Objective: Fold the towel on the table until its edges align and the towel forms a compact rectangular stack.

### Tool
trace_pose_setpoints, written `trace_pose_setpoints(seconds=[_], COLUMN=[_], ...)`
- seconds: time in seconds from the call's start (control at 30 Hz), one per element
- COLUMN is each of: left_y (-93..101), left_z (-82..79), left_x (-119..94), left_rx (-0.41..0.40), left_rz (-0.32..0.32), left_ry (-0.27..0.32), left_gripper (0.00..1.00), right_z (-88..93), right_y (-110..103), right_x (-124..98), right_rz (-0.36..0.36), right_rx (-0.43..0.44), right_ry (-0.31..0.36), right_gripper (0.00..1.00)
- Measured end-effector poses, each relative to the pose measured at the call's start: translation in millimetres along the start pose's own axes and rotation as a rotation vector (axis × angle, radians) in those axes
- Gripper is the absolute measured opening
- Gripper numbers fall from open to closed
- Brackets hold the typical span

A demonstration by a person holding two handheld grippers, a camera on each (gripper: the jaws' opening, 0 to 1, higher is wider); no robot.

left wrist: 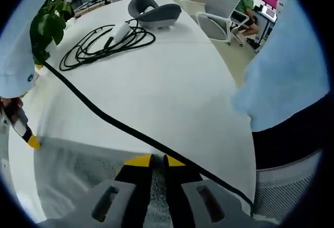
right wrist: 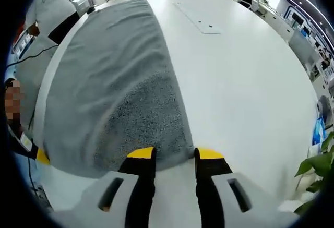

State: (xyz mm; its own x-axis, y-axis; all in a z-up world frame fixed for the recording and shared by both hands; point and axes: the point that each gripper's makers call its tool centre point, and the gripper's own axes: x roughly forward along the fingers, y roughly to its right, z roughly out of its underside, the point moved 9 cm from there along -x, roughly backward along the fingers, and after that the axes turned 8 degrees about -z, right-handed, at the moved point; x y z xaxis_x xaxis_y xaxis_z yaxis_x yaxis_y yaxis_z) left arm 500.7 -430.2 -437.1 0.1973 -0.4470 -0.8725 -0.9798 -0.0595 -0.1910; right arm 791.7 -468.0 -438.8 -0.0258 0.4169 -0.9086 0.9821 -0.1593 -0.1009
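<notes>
Speckled grey towel [right wrist: 125, 92], white table [right wrist: 245, 92], yellow-tipped grippers [right wrist: 176, 155]

Large white oval desk [left wrist: 172, 82] carrying the non-task items. Toward its far edge in the left gripper view: a coiled black cable [left wrist: 104, 43] with a white plug-like piece, and just beyond it a grey curved headset-like device [left wrist: 155, 13]. A thin black cord [left wrist: 130, 129] runs diagonally across the desk. A green leafy plant [left wrist: 48, 24] stands at the desk's left edge. White office chairs [left wrist: 216, 24] stand beyond the desk.
</notes>
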Motion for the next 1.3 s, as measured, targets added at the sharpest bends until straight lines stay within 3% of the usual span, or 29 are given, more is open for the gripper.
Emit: trace_pose_setpoints(seconds=[0.1, 0.27, 0.93, 1.3], left_y=[-0.1, 0.3, -3.4, -7.0], left_z=[-0.2, -0.2, 2.3, -0.7], left_x=[0.2, 0.2, -7.0, -23.7], left_rx=[0.001, -0.012, -0.030, -0.055], left_rz=[-0.003, -0.006, -0.033, -0.053], left_ry=[-0.002, -0.002, 0.052, 0.076], left_gripper=[0.08, 0.08, 0.00, 0.00], right_z=[0.7, 0.8, -2.3, -10.0], right_y=[-4.2, -7.7, -10.3, -9.5], right_x=[0.6, 0.8, -2.6, -16.5], right_rz=[-0.028, -0.036, -0.025, -0.010], right_rx=[0.002, -0.004, 0.016, 0.029], right_ry=[-0.003, -0.015, -0.032, -0.024], right_gripper=[0.13, 0.05, 0.03, 0.03])
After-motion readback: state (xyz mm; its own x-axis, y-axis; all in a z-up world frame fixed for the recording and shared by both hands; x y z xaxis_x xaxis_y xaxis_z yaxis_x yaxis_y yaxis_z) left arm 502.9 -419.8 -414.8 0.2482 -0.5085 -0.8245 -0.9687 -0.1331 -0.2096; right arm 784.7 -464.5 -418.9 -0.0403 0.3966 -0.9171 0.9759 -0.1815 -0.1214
